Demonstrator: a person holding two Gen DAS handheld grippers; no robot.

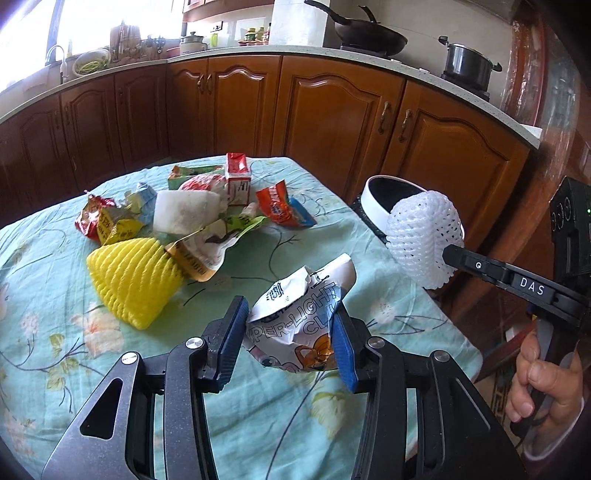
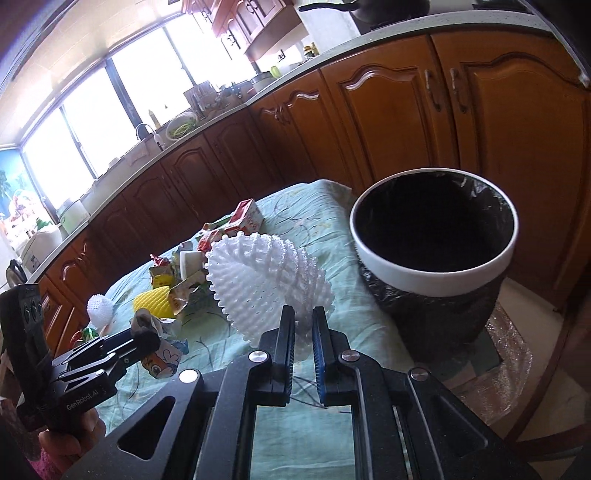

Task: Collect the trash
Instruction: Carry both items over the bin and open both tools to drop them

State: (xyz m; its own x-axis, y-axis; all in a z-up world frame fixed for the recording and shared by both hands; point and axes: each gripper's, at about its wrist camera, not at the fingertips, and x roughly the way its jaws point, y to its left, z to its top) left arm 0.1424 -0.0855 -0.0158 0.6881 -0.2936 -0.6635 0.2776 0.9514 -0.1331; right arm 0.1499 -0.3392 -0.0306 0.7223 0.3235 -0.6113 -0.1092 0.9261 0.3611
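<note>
reading "super-light" on wrapper (image 1: 295, 317)

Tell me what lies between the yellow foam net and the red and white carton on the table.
In the left wrist view, a white foam pad and crumpled wrappers lie between the yellow foam net and the carton.

Floral tablecloth (image 1: 55, 295), wooden cabinets (image 1: 332, 110), wok (image 1: 369, 35), black pot (image 1: 467, 66)
</note>
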